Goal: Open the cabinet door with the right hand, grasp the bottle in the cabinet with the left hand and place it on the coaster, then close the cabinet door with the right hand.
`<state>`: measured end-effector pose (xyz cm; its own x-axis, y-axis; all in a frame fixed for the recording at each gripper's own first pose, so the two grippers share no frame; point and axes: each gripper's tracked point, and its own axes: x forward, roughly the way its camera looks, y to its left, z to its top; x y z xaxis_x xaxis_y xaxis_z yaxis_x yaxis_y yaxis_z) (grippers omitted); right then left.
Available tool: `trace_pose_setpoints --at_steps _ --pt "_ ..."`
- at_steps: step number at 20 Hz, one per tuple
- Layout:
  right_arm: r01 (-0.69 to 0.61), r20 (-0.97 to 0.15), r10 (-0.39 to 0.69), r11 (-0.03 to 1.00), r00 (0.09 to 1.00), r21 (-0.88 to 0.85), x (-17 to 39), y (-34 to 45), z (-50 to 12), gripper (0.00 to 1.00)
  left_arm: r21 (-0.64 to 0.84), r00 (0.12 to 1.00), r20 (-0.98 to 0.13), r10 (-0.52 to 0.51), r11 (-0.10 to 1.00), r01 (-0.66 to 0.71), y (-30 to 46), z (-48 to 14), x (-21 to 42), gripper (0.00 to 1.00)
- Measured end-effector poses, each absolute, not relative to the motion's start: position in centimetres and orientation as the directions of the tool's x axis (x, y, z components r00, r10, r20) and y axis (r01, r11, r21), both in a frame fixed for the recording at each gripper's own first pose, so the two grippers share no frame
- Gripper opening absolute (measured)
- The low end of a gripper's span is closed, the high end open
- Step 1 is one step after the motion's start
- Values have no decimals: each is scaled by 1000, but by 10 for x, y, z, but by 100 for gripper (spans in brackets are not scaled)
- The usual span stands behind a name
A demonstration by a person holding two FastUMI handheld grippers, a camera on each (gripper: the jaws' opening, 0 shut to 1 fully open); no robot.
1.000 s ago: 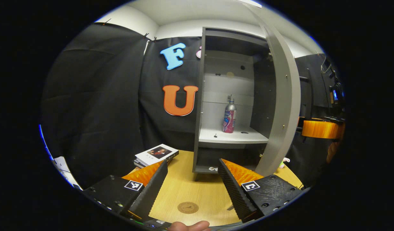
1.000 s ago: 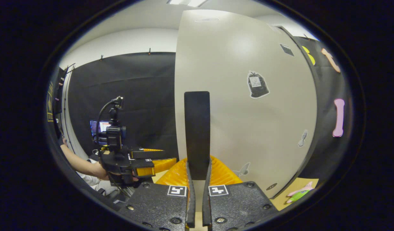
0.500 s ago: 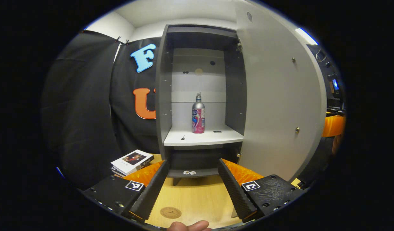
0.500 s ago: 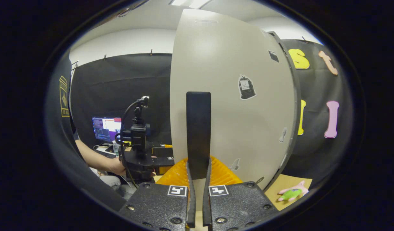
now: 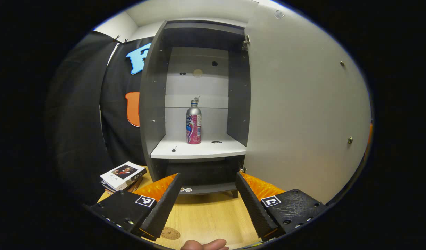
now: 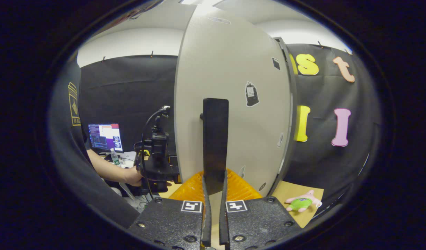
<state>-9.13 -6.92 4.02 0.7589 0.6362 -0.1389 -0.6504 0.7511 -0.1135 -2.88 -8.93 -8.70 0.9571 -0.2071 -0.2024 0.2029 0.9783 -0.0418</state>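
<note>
Left claw (image 5: 207, 201) wide open, empty; right claw (image 6: 213, 211) clamped on door handle (image 6: 215, 139); bottle (image 5: 193, 121) probably rigid, slick metal, so grip mid-body.

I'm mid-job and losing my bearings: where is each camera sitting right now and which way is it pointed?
Left gripper view: rides the left gripper, low over the table, facing into the open cabinet at the bottle on its shelf; own fingers spread, a fingertip at the bottom edge.
Right gripper view: rides the right gripper, facing the door's outer face; its fingers clamp the door handle; the person's hand holds the left gripper farther off.
Shared: the cabinet door, inner face versus outer.
</note>
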Motion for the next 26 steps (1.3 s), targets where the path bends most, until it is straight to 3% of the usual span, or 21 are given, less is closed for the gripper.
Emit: trace_pose_setpoints --at_steps 12,13,16,17,22,23,24,26 --pt "-410 -74 405 907 912 -97 -84 -98 40 18 -50 940 -215 -263 965 259 -124 -106 29 95" --pt "-385 -64 380 919 923 -88 -81 -102 42 29 -43 941 -214 -261 965 257 -124 -106 36 96" --pt "-359 -52 356 933 933 -42 -85 -111 40 41 1 954 -197 -227 973 232 -119 -105 66 96" --pt "-343 -55 341 938 938 -44 -88 -119 36 54 15 959 -186 -214 975 221 -119 -103 76 96" --pt "-174 10 174 985 985 11 -94 -136 34 77 66 978 -137 -155 984 165 -111 -92 123 95" --pt "-125 36 123 991 992 47 -94 -150 37 91 88 984 -138 -114 988 127 -105 -91 132 95" --pt "-115 61 110 989 992 89 -92 -155 38 98 111 987 -132 -88 989 103 -101 -90 139 96" --pt "-72 80 60 985 995 160 -98 -159 36 100 125 990 -121 -71 988 86 -101 -86 159 96"
